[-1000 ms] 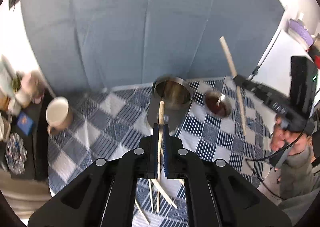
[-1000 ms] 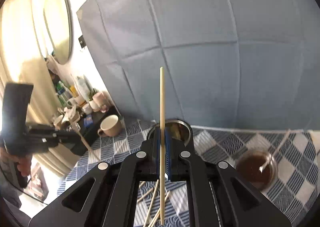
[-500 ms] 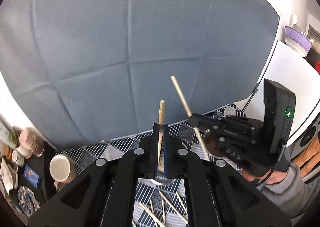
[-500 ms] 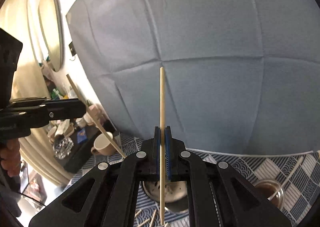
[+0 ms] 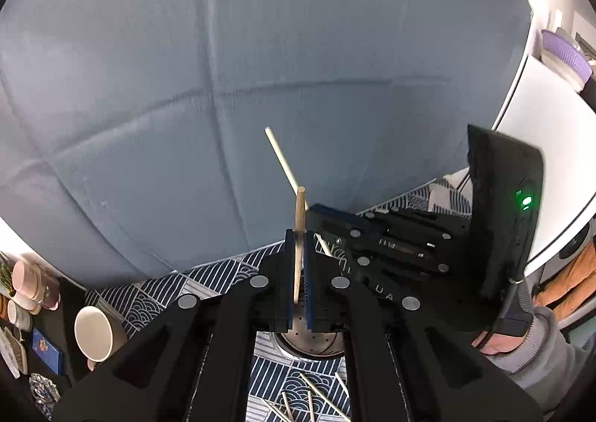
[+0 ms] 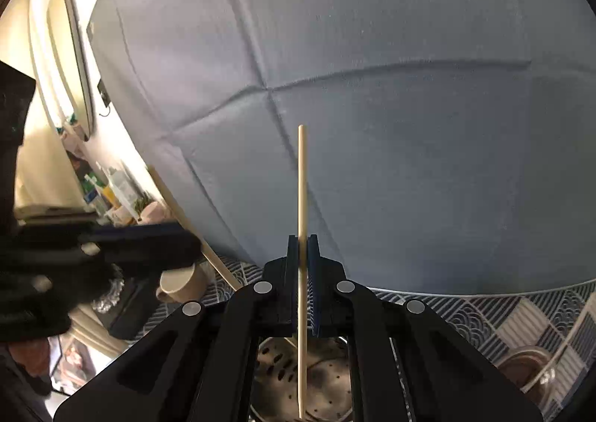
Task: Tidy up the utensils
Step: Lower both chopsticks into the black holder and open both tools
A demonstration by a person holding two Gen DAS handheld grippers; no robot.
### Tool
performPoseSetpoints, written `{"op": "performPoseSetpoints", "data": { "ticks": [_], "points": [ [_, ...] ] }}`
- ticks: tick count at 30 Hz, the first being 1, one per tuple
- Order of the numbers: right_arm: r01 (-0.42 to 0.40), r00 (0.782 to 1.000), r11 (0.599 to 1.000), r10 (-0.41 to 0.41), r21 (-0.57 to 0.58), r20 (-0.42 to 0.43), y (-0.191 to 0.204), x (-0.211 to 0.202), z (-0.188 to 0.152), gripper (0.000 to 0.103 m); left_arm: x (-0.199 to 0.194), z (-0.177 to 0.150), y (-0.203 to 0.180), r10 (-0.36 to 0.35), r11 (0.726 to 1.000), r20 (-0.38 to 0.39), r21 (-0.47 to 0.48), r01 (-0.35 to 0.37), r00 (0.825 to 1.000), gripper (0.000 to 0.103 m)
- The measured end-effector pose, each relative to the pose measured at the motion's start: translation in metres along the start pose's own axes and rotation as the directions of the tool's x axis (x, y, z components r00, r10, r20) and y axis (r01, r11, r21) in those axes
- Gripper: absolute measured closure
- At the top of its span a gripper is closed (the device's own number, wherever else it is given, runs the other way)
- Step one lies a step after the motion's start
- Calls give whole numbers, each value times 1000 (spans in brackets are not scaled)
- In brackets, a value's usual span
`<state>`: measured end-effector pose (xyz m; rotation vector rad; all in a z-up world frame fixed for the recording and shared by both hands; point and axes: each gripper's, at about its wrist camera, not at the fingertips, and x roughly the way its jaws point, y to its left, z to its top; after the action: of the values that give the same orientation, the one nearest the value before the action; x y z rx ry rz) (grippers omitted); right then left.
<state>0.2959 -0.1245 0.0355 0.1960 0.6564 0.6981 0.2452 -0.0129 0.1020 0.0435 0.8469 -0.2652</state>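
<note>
**Both chopsticks above the perforated holder**

The left gripper [image 5: 298,273] and right gripper [image 6: 302,280] each pinch one chopstick upright, the left chopstick [image 5: 298,235] and the right chopstick [image 6: 301,235], directly over the perforated metal holder [image 6: 327,384]. Loose chopsticks [image 5: 309,399] lie on the tablecloth [image 5: 156,295] in front of the holder. A mug [image 5: 95,332] stands to its left, a glass cup [image 6: 529,370] to its right, and a backdrop [image 5: 260,86] hangs behind.

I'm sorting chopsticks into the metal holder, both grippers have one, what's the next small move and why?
Probably lower the right gripper: its chopstick stands upright with the lower tip already over the holder, so a short descent should seat it before release.
</note>
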Motion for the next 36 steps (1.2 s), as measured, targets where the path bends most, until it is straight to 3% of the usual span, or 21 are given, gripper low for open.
{"op": "performPoseSetpoints", "data": {
  "ticks": [15, 26, 29, 31, 36],
  "points": [
    [-5, 996, 999, 1, 49, 87, -23, 24, -44, 98, 55, -13, -1, 29, 1000, -149, 3, -29, 988, 98],
    [21, 998, 1000, -22, 12, 57, -24, 10, -82, 98, 71, -41, 9, 65, 998, -223, -3, -67, 973, 97],
    [29, 999, 999, -29, -13, 45, -24, -1, -90, 97, 58, -44, 9, 92, 995, -210, -9, -96, 973, 83],
    [36, 999, 999, -35, -37, 28, -20, -5, -95, 97, 42, -49, 12, 101, 994, -184, -20, -107, 978, 65],
    [66, 998, 994, -65, -82, 14, -9, -19, -101, 95, 11, -64, 20, 138, 988, -148, -53, -147, 979, 47]
  ]
}}
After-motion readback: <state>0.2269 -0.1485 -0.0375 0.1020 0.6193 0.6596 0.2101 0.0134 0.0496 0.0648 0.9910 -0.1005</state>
